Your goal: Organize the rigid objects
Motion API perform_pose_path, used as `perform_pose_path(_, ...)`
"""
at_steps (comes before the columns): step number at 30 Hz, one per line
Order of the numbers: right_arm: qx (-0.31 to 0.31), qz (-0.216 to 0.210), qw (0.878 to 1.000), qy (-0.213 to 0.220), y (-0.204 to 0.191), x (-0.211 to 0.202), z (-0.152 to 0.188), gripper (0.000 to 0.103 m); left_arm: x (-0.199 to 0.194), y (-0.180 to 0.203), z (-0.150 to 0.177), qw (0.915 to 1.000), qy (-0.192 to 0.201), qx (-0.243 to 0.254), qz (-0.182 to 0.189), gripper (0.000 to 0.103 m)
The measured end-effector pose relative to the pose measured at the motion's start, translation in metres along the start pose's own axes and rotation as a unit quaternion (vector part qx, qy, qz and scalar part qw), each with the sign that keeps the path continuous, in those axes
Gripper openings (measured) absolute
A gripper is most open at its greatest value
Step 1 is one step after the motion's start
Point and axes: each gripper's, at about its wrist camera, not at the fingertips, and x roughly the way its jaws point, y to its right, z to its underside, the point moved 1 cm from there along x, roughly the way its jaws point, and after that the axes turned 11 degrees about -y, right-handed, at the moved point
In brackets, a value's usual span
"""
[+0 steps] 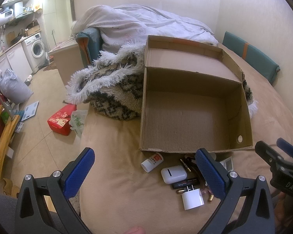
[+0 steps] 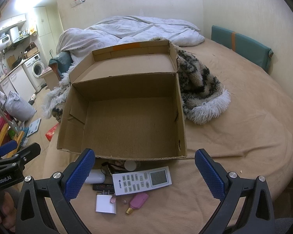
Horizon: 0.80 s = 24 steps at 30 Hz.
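Both the left gripper and right gripper are held spread and unladen above small items clustered before the cardboard box; a remote control and, apparently, an earbud case are seen on the bed.

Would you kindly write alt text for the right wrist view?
An empty cardboard box sits open on a bed, with a remote, white charger and pink case before it, between the open right hand-held gripper fingers.

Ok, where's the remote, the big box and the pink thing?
remote (image 2: 141,180), right wrist view, on its button pad.
cardboard box (image 2: 127,124), right wrist view, on its bare inside floor.
pink thing (image 2: 139,200), right wrist view, on its flat pink top.
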Motion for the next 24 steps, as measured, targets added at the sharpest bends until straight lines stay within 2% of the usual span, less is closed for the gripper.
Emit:
perform_pose_path(14, 0.000, -0.001, 1.000, -0.002, 0.0030, -0.0039, -0.0072, 0.103, 0.0032, -0.0006, 0.0030, 1.0000, -0.003, 0.001, -0.001, 0.103)
perform_pose_path(24, -0.002, -0.001, 1.000, -0.005, -0.0008, -0.0005, -0.0002, 0.103, 0.0037, -0.0016, 0.0055, 1.0000, -0.004, 0.001, -0.002, 0.103)
